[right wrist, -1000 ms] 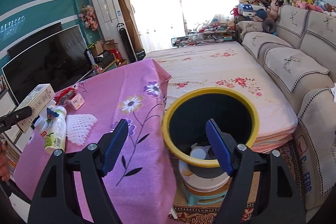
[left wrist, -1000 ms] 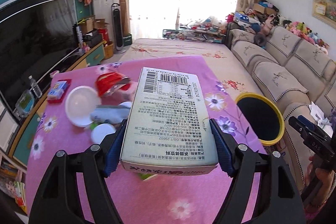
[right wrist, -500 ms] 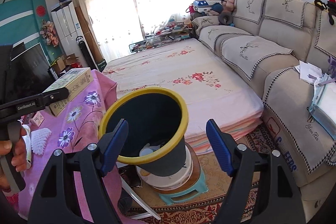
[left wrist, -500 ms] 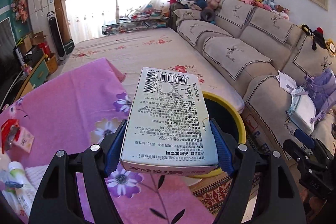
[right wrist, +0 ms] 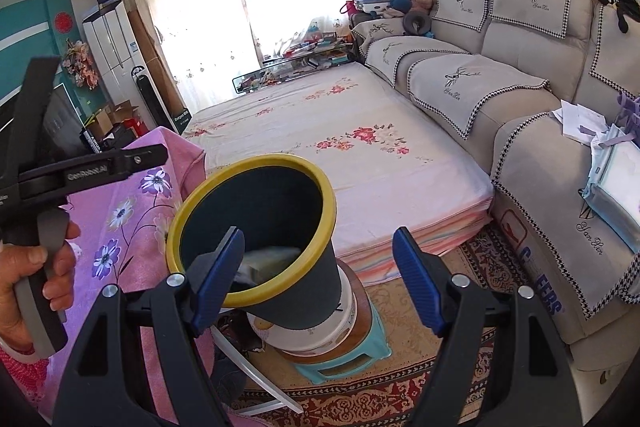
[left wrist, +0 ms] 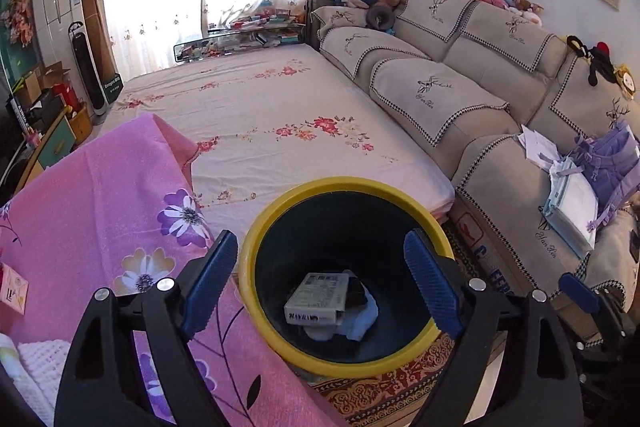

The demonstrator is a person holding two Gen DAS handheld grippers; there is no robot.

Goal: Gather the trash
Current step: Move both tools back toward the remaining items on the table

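Observation:
A dark bin with a yellow rim point(left wrist: 280, 201) point(right wrist: 256, 163) stands beside the pink flowered table. At its bottom lies the pale drink carton point(left wrist: 316, 297) on other white trash. My left gripper point(left wrist: 316, 281) hangs straight above the bin mouth, its jaws opening with nothing between them. In the right wrist view that same tool shows at the left, held by a hand point(right wrist: 24, 267). My right gripper point(right wrist: 316, 267) is open and empty, just right of the bin and in front of it. Its tip also shows in the left wrist view at the lower right.
The pink tablecloth point(left wrist: 88, 203) carries a small pink packet point(left wrist: 12, 293) and a white knitted piece point(left wrist: 36, 359) at the left edge. The bin rests on a white tub and a teal stool point(right wrist: 340, 359). A flowered mattress point(right wrist: 352, 147) and a beige sofa point(right wrist: 500, 95) lie beyond.
The left gripper carried the carton from over the table to above the bin and let it go; it now lies in the bin. The right gripper shifted slightly right of the bin.

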